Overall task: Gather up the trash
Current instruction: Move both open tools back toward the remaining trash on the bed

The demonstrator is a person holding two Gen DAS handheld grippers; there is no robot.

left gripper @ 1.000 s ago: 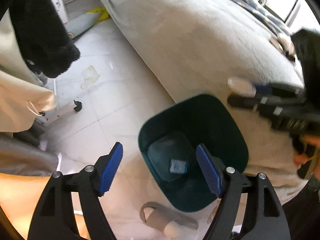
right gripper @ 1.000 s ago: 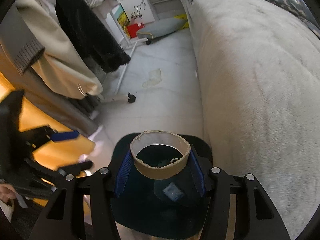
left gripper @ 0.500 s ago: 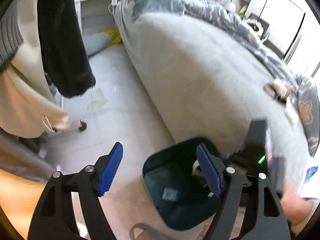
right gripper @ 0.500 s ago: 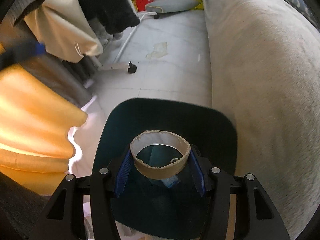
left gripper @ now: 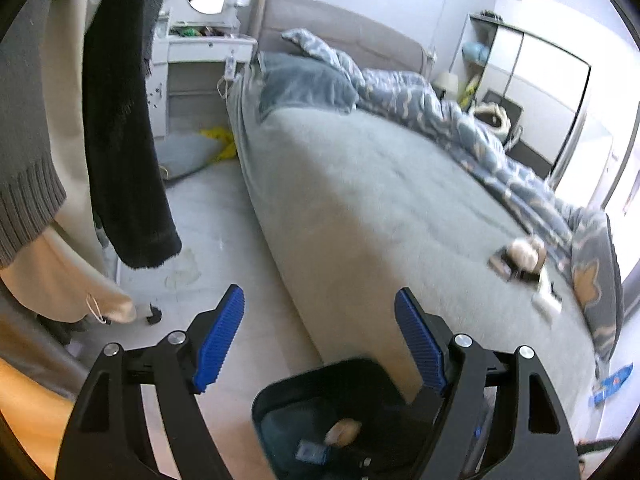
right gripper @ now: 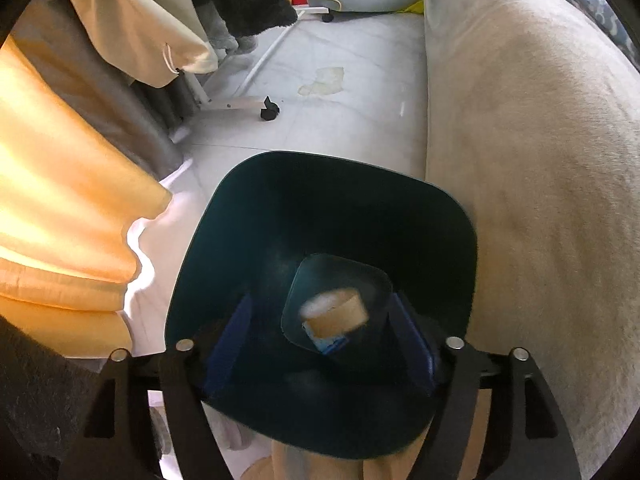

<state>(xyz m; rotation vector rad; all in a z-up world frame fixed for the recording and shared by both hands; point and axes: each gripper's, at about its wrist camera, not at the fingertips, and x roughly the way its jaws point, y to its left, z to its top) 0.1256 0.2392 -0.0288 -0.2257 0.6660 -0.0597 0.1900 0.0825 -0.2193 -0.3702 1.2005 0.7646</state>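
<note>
Cardboard ring [right gripper: 335, 310] lies at the bottom of the dark bin [right gripper: 248, 216], beside the bed [right gripper: 540, 160].
Light, stiff, crushable: grip across its wall. Right tongs [right gripper: 320, 354] are opening, nothing between them; left tongs [left gripper: 320, 344] are wide and empty.

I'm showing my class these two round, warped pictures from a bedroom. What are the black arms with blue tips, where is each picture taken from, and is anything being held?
Each picture comes from a wide-angle camera fixed on a hand-held gripper, looking along its two fingers. A person carries one gripper in each hand.

The left gripper is open and empty, looking across the bed and the floor, with the dark bin below it.

The right gripper points down into that bin. Its jaws are opening and hold nothing. The cardboard ring lies at the bottom of the bin, on a small blue scrap.

More small items sit on the bed, too blurred to name.
</note>
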